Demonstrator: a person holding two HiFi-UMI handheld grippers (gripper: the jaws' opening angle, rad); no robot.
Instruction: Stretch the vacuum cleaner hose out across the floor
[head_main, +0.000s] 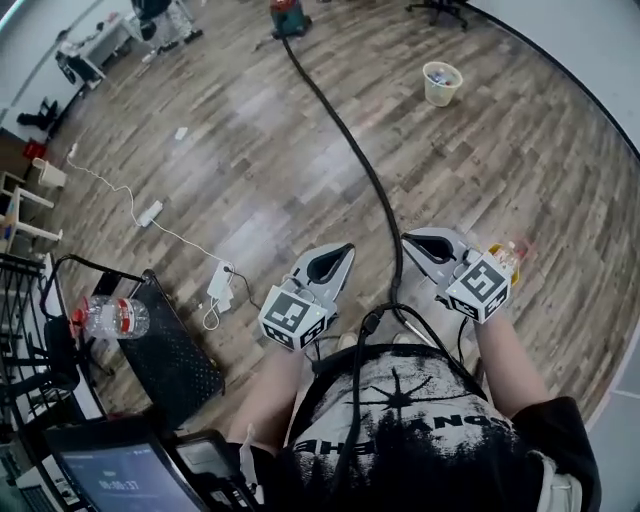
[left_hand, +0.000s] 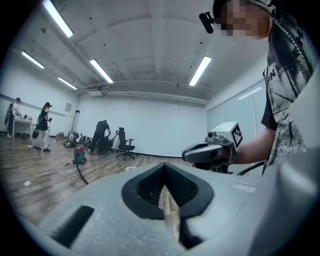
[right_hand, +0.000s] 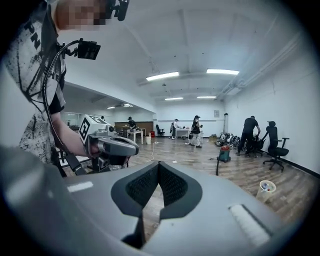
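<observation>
Hose (head_main: 345, 140) seen laid out long across floor (head_main: 230, 130), from vacuum (head_main: 288, 17) to near person, ending between tools. Left tool (head_main: 335, 262), right tool (head_main: 425, 248) closed tight, nothing held. Stretching judged done; little left.

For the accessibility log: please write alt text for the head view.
A black vacuum hose lies stretched across the wood floor from the vacuum cleaner toward the person, who holds the left gripper and right gripper shut and empty.
</observation>
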